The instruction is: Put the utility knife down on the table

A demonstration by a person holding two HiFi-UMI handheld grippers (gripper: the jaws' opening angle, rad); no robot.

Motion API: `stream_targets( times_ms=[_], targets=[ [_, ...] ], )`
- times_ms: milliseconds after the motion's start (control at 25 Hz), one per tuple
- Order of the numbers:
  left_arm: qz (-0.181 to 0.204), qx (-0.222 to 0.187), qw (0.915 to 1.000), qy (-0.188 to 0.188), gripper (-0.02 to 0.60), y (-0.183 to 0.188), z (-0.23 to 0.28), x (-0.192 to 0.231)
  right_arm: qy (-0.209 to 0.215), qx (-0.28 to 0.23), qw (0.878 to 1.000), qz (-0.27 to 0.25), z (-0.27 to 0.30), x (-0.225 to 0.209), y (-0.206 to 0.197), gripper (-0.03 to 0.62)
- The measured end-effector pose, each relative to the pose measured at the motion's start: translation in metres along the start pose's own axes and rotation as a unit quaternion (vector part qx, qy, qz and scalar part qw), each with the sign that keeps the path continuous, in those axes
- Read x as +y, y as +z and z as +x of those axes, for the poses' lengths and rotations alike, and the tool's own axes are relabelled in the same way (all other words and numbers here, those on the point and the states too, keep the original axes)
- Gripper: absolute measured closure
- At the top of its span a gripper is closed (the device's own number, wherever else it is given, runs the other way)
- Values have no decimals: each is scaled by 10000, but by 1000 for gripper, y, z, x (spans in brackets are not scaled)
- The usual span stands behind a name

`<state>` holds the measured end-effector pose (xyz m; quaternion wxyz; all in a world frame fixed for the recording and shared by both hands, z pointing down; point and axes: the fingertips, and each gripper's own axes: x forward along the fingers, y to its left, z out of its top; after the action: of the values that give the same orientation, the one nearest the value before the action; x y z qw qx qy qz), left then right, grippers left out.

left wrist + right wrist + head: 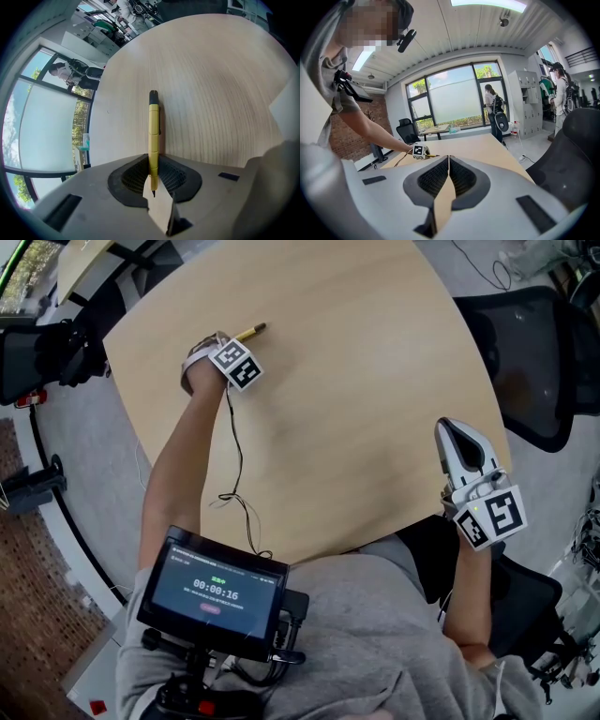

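Note:
The yellow utility knife (153, 136), with a black tip, sticks straight out from between the left gripper's jaws over the round wooden table (215, 84). My left gripper (153, 180) is shut on the knife's rear end. In the head view that gripper (228, 345) is at the table's far left under its marker cube, and the knife (251, 332) pokes out beyond it, low over the wood. I cannot tell whether the knife touches the table. My right gripper (450, 430) hangs at the table's near right edge, and in its own view the right gripper (448, 159) is shut on nothing.
A black office chair (525, 362) stands to the right of the table. A thin cable (236, 456) runs from the left gripper across the wood to a screen device (216, 592) on the person's chest. Other people (492, 105) stand far off by the windows.

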<state>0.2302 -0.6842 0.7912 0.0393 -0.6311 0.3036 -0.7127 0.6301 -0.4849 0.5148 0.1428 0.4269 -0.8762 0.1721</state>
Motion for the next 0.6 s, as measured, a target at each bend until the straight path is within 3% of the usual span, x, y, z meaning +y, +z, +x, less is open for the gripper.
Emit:
stream_targets(
  times_ms=[200,400,600],
  targets=[
    [65,-32,9999,-80,523,1,-3,-4,-32,10,10000,16,-3,1,-1,583],
    [103,-167,9989,-415,521,3,-9,-22,-5,-49,10000,8,-4,4,0,583],
    [69,-315,9967,-751,467,-2,-20,-35,39,-88,9999,-36,-2,17,3,583]
  ],
)
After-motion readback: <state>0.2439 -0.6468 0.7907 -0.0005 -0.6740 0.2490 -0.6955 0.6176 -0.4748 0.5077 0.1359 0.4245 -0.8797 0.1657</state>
